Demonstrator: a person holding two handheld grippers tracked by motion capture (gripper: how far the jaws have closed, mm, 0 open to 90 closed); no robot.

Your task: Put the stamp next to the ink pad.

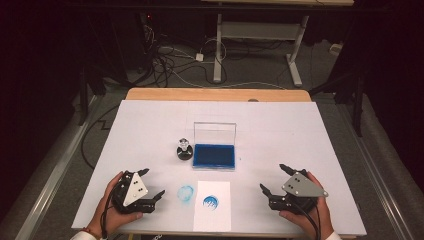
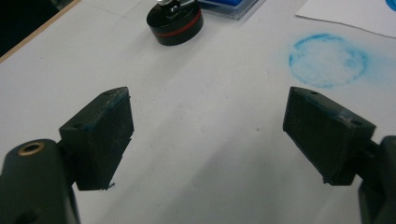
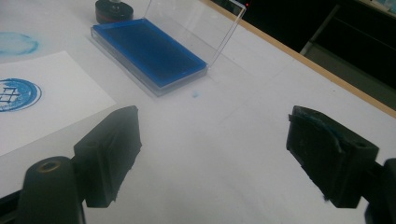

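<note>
Both grippers rest near the front edge of the white table (image 1: 300, 130), the left gripper (image 1: 152, 186) and the right gripper (image 1: 272, 181), each with jaws wide apart and holding nothing. Between them lies a white paper (image 1: 212, 210) with a round blue stamp print (image 1: 210, 202); its pattern is a grid, with no readable writing. Just left is a faint blue ring (image 1: 186, 193). Farther away stand the black stamp (image 1: 184, 150) and, beside it, the open blue ink pad (image 1: 214, 156).

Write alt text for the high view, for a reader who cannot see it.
A person's hands hold the left claw and right claw, both open, low on a white table. Between them lies a paper sheet with a blue stamp print; a fainter blue ring marks the table beside it. Behind sit an open blue ink pad and a round black stamp.
</note>
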